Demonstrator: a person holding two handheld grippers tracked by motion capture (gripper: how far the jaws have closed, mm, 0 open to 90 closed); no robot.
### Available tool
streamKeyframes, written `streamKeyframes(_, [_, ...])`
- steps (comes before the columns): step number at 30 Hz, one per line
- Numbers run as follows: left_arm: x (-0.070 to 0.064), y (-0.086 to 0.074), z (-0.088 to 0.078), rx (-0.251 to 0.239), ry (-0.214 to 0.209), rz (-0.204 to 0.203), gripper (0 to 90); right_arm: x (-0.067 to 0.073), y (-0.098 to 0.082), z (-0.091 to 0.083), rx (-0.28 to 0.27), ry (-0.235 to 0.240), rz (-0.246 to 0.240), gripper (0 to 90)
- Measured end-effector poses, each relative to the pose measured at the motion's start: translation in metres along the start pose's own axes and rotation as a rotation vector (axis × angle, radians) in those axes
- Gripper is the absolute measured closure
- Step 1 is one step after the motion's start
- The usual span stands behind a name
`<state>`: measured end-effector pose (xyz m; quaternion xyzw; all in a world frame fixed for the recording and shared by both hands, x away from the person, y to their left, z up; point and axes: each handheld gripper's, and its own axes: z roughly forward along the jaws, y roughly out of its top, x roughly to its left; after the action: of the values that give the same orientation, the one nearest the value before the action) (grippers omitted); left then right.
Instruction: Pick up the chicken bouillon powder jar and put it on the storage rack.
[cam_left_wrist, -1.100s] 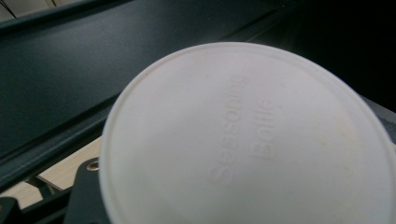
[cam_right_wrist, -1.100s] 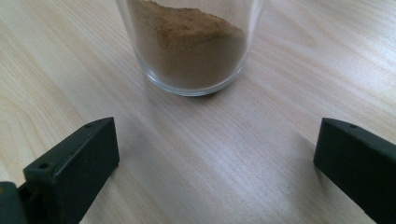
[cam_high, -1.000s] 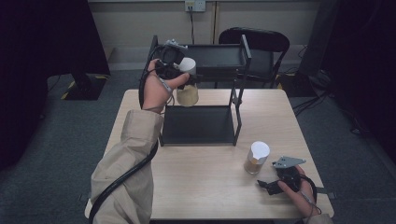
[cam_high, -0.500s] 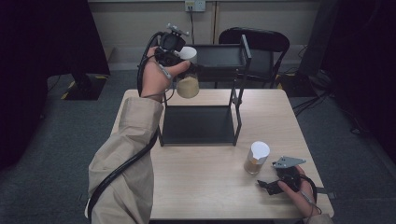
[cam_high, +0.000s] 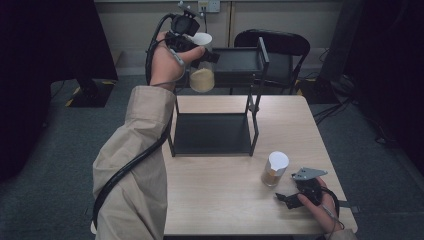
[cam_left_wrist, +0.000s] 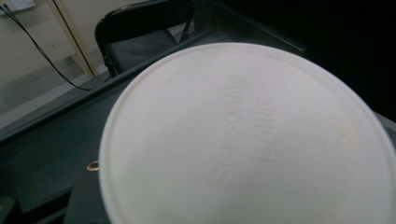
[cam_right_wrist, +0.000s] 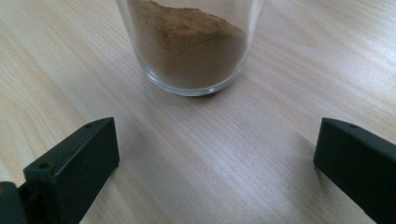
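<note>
Above the table's far edge: a person lifts a seasoning jar at a two-tier rack.
Table (cam_high: 220, 210): pale wood-grain top, rectangular, flat under the right gripper's jaws.
Rack (cam_high: 212, 132): black metal, two flat rectangular shelves on thin square posts; its upper shelf lies just beyond the left gripper's jaws.
Chair (cam_high: 272, 47): black folding frame, rounded back, behind the rack.
Held jar (cam_high: 202, 75): clear glass cylinder, white round lid, pale tan powder in the lower half; long axis upright, lid up, hanging in the air between the left jaws, beside the upper shelf's left end.
Lid text: the left gripper view shows the smooth white lid (cam_left_wrist: 247, 140) close up, embossed "Seasoning Bottle".
Second jar (cam_high: 275, 168): same shape, darker brown powder, upright on the table just ahead of the right jaws, untouched.
Left gripper (cam_high: 197, 47): jaws clamped on the held jar's upper part.
Right gripper (cam_high: 286, 196): resting low on the table, black blocky jaws spread wide, nothing between them.
</note>
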<state>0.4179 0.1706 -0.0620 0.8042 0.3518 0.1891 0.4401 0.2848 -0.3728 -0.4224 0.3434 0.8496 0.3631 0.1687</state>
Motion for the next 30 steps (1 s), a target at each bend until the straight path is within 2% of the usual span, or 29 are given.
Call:
streamKeyframes(11, [0.008,0.017,0.004,-0.002,0.029,-0.006,35.4,0.000,0.000,0.000,0.000,0.000,0.001,0.0])
streamKeyframes(19, [0.017,0.032,0.008,0.005,0.072,-0.010,35.4,0.000,0.000,0.000,0.000,0.000,0.001,0.0])
streamKeyframes(22, [0.021,0.034,0.010,-0.009,0.081,-0.016,35.5,0.000,0.000,0.000,0.000,0.000,0.002,0.0])
streamKeyframes(24, [0.024,0.035,0.013,-0.010,0.081,-0.026,35.5,0.000,0.000,0.000,0.001,0.000,0.002,0.0])
streamKeyframes(27, [0.027,0.038,0.020,0.006,0.092,-0.018,35.5,0.000,0.000,0.000,0.001,0.000,0.002,0.0])
streamKeyframes(30, [0.031,0.038,0.026,0.010,0.095,-0.033,35.4,0.000,0.000,0.000,0.001,0.000,0.002,0.0])
